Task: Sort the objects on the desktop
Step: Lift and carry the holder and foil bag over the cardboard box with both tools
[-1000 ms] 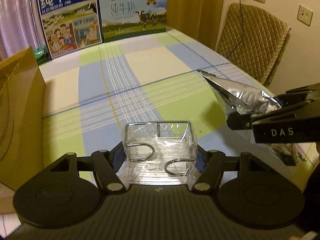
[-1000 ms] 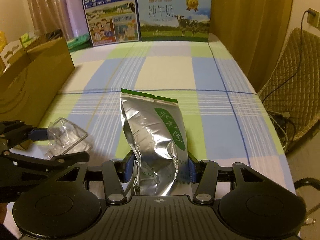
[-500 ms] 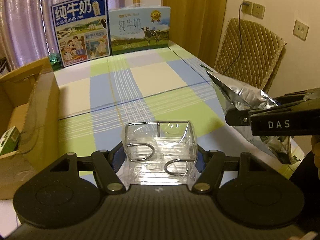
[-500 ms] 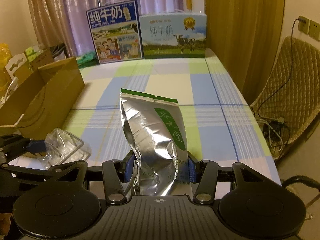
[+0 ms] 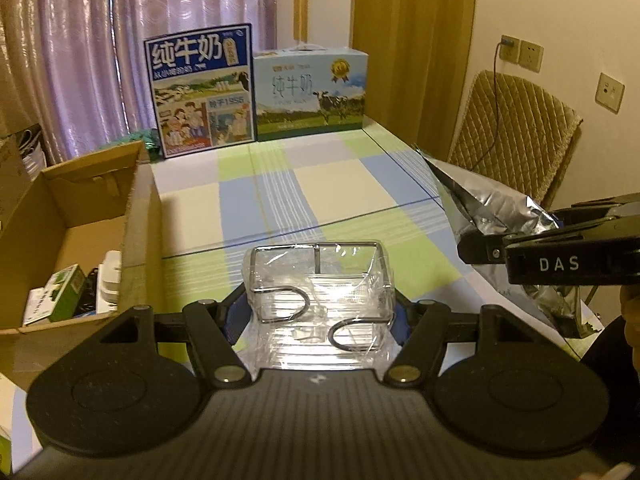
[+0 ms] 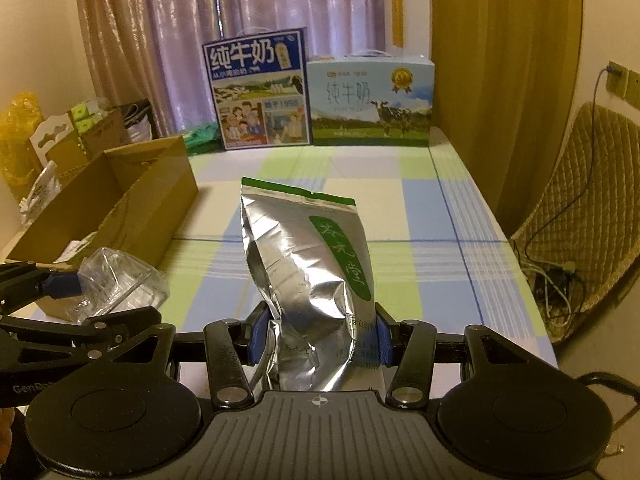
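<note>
My left gripper (image 5: 320,312) is shut on a clear plastic-wrapped wire rack (image 5: 320,280), held above the checked tablecloth (image 5: 332,184). In the right wrist view the same rack (image 6: 116,280) shows at the lower left, between the left gripper's fingers (image 6: 60,284). A silver foil pouch (image 6: 308,264) with a green label stands upright between the blue pads of my right gripper (image 6: 316,340), which is shut on its lower part. From the left wrist view the pouch (image 5: 492,208) and the right gripper's black fingers (image 5: 520,252) sit at the right edge.
An open cardboard box (image 5: 76,224) with several small items inside stands on the left of the table, also seen as the box (image 6: 116,200). Two milk cartons (image 6: 260,92) (image 6: 372,104) stand at the far edge. A quilted chair (image 5: 516,136) is on the right.
Both grippers have risen and tilted back with their loads. More of the curtains and the inside of the cardboard box now show. The holds are unchanged.
</note>
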